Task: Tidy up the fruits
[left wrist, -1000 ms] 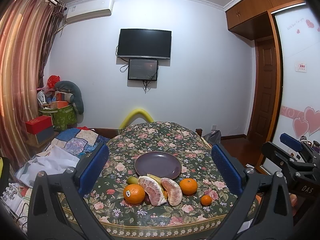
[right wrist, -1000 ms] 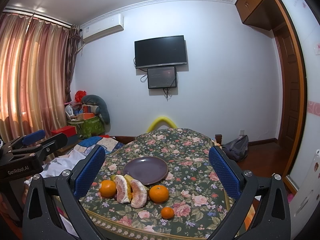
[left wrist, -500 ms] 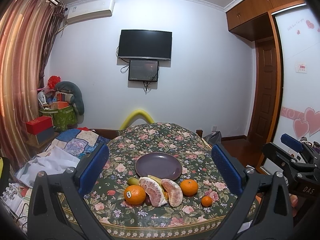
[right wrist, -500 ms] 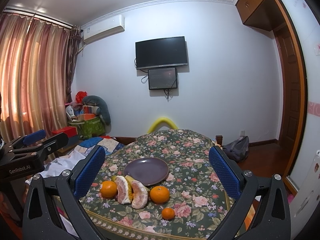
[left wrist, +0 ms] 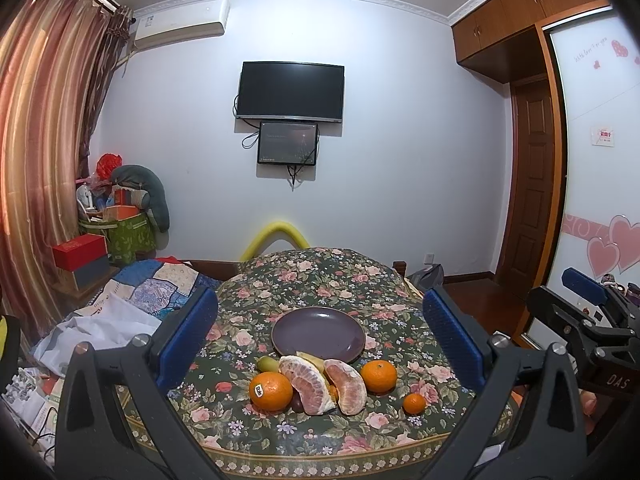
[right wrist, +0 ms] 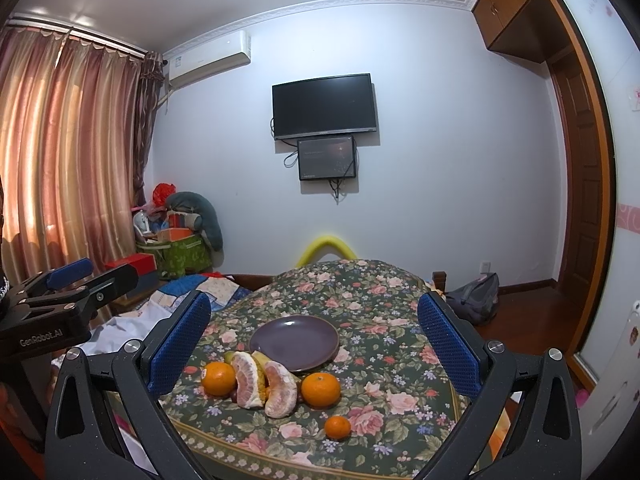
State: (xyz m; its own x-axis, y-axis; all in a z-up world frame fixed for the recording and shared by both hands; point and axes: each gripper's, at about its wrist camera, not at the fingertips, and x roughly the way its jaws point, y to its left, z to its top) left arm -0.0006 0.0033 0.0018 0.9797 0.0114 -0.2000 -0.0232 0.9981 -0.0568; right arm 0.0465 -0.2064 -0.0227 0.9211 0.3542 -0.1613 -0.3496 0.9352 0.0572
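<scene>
Straight ahead of both grippers: round table w/ a flowery cloth (left wrist: pixel 304 280), fruit bunched at the near edge.
Left gripper (left wrist: pixel 318 344): wide open, blue pads spread, nothing in it, held back off the table.
Right gripper (right wrist: pixel 312 346): same deal, wide open and empty, hanging short of the table.
Plate (left wrist: pixel 318 334): purple, bare, sits just behind the fruit pile, dead centre between the left gripper's pads.
Pomelo pieces (left wrist: pixel 320 386): two peeled wedges leaning together in the middle of the pile.
Stickered orange (left wrist: pixel 271 391): left of the wedges, touching them.
Other orange (left wrist: pixel 379 376): right of the wedges, just beside.
Small mandarin (left wrist: pixel 414 403): off on its own, right of the pile, closest to the right gripper.
Behind the wedges: something yellow-green (left wrist: pixel 267 364), prob a banana or pear, too hidden to call. Also a dark bit under the wedges, can't ID.
Progress: basically zero imo. Nothing on the plate, nothing picked up.
Left to do: every piece needs moving onto the plate, I'd guess the loose mandarin or an orange first.
</scene>
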